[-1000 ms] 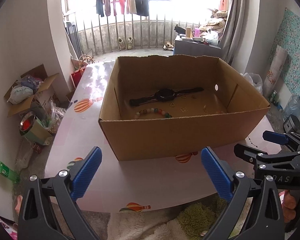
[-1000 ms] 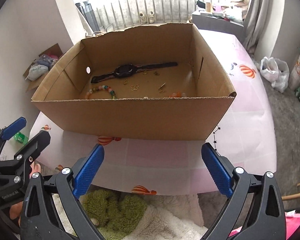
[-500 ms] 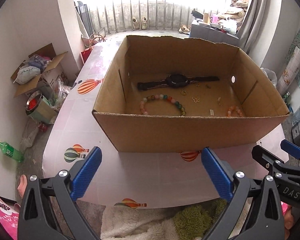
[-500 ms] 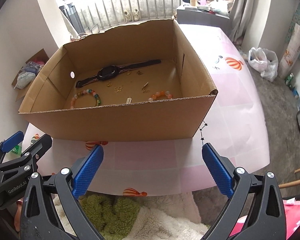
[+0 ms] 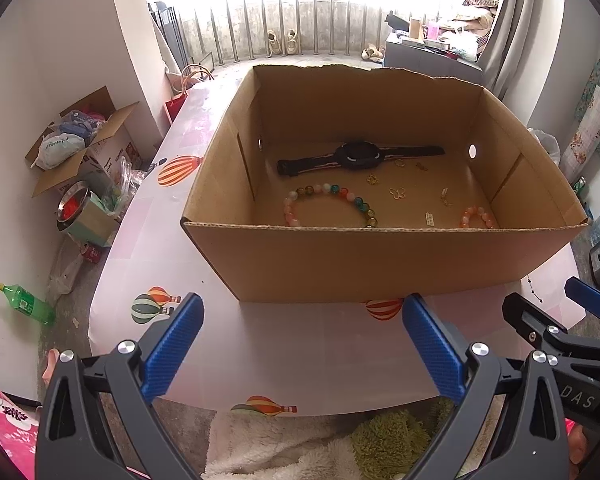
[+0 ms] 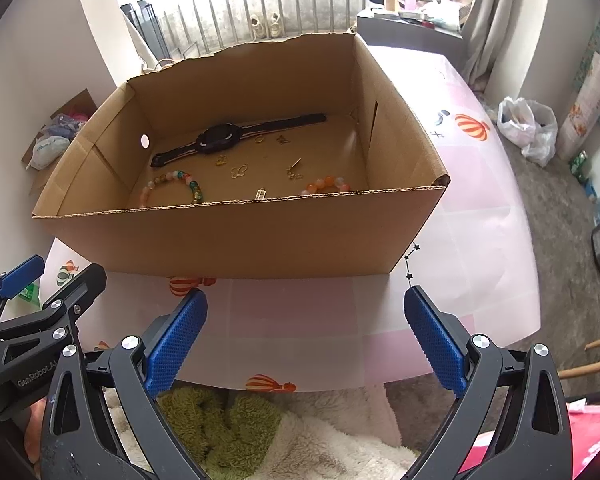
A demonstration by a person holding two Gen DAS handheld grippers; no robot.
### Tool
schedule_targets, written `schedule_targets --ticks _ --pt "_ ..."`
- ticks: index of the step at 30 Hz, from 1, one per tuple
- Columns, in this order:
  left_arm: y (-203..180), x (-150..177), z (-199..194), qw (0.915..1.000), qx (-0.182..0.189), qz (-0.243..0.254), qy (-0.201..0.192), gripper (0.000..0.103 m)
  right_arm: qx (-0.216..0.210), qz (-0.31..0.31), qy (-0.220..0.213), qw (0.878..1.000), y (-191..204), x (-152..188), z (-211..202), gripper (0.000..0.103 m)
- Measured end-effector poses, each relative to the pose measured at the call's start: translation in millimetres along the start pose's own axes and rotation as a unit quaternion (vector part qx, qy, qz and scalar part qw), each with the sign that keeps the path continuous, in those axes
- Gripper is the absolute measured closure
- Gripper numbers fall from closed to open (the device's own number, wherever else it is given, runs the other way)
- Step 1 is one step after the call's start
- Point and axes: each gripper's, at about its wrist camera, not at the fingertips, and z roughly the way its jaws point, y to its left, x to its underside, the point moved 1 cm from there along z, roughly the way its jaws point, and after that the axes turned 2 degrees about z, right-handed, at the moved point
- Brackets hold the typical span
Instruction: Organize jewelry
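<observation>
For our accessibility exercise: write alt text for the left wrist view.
An open brown cardboard box on a pink balloon-print tablecloth holds a black wristwatch, a multicoloured bead bracelet, an orange bead bracelet and small gold charms. The open blue-padded left gripper hovers before it.

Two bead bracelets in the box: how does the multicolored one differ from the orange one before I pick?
The multicolored bracelet forms a wider loop than the orange bracelet. Its beads mix pink, green, blue and amber; the orange bracelet's are orange and pale pink. The multicolored bracelet lies toward the left wall of the cardboard box, just in front of the black watch; the orange bracelet sits near the front right corner. Both lie flat, partly hidden behind the front wall.
</observation>
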Motion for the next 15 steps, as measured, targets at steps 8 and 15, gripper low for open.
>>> schedule_targets --ticks 8,15 --pt "0.8 0.7 -0.3 1.0000 0.005 -0.003 0.003 0.006 0.002 -0.004 0.001 1.000 -3.5 -2.8 1.9 0.008" --pt "2.4 0.8 2.1 0.9999 0.005 -0.006 0.007 0.006 0.002 -0.001 0.000 1.000 -4.4 -3.6 3.0 0.008"
